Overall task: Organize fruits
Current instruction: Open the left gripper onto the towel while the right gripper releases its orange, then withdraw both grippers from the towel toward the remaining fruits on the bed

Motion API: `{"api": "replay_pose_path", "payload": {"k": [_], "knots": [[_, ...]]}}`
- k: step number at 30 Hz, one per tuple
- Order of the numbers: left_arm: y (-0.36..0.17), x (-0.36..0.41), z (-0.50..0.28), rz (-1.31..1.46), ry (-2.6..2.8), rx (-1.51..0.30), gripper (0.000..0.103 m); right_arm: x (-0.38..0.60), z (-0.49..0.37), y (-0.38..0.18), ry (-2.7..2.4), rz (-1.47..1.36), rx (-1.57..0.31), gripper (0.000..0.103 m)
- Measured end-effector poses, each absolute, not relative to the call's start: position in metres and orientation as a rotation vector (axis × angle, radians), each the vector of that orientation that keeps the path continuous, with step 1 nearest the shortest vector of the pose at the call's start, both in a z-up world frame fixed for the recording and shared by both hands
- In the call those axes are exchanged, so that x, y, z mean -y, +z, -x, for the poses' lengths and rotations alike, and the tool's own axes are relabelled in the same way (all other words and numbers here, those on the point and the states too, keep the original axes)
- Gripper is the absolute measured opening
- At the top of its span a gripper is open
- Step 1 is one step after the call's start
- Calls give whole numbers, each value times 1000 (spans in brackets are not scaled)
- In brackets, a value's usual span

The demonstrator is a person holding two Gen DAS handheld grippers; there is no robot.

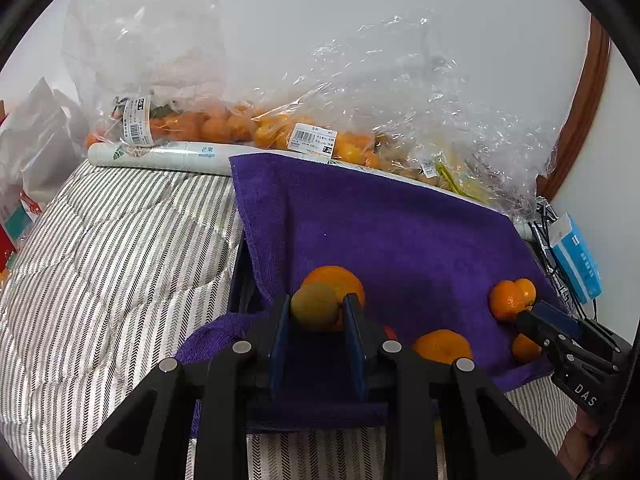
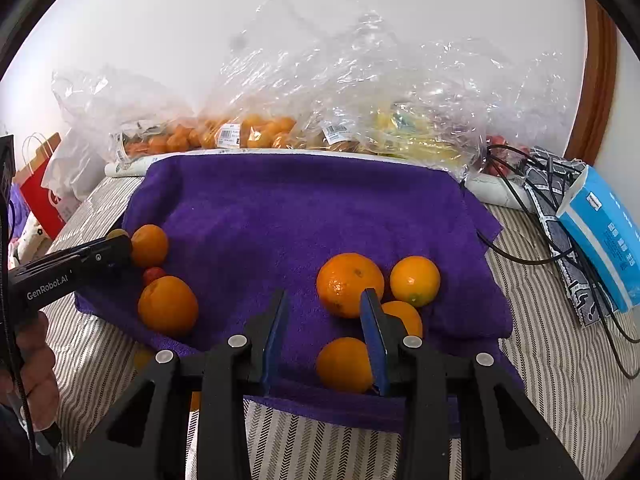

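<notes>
Two hand-held grippers: left hand-held gripper [image 1: 316,308] pinching greenish fruit [image 1: 314,306]; right hand-held gripper [image 2: 324,312] spread, empty. "GenRobot.AI", "mango" legible.

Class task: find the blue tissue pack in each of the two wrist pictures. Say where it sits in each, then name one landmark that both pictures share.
Left wrist view: the blue tissue pack is at the far right edge, about mid-height.
Right wrist view: the blue tissue pack is on the right side, about mid-height, larger and tilted.
Shared landmark: the purple towel, which lies just left of the pack in both.
</notes>
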State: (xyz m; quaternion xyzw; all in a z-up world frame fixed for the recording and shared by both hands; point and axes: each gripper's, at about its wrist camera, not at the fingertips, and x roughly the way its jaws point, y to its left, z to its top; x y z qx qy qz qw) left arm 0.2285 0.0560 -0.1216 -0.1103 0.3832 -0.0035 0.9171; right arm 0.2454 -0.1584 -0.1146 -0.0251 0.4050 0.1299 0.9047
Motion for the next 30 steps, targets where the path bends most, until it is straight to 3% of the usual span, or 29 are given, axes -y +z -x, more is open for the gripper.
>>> {"api": "replay_pose_path", "payload": {"k": [10, 30], "knots": [[-114, -57, -224, 246, -22, -755, 38, 161, -244, -113, 255, 53, -821, 41], [-84, -72, -212, 278, -45, -720, 40, 143, -201, -85, 304, 26, -839, 42]]}}
